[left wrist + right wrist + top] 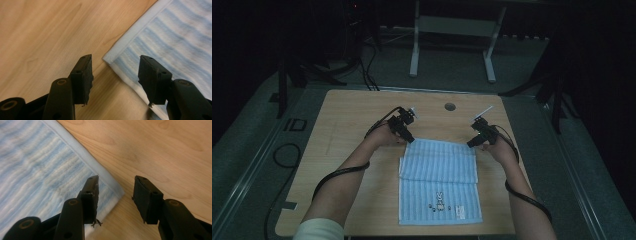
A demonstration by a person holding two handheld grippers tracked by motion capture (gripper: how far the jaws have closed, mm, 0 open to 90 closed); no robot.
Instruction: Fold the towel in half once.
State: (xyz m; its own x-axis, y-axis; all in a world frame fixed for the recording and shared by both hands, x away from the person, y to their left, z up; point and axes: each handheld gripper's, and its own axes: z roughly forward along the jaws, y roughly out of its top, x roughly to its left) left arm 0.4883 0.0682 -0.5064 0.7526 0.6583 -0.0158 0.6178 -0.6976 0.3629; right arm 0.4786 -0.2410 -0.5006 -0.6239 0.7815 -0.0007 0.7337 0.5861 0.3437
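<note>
The blue striped towel (439, 180) lies partly folded at the lower middle of the high view, its upper layer doubled over, running toward the surface's (352, 110) near edge. Both grippers sit at the towel's top corners with fingers spread wide and holding nothing: the left gripper (114, 75) straddles the corner at frame centre of its own view, and the right gripper (115, 197) has one finger (90, 195) over the hem and the other over bare wood. The likely trouble is closing on only the top layer, or on the thin white hem, so the corner slips out or the fold drags crooked; uneven pulls would skew it. Bare wood lies open above and to both sides; the surface's round hole (450, 106) sits well apart.
</note>
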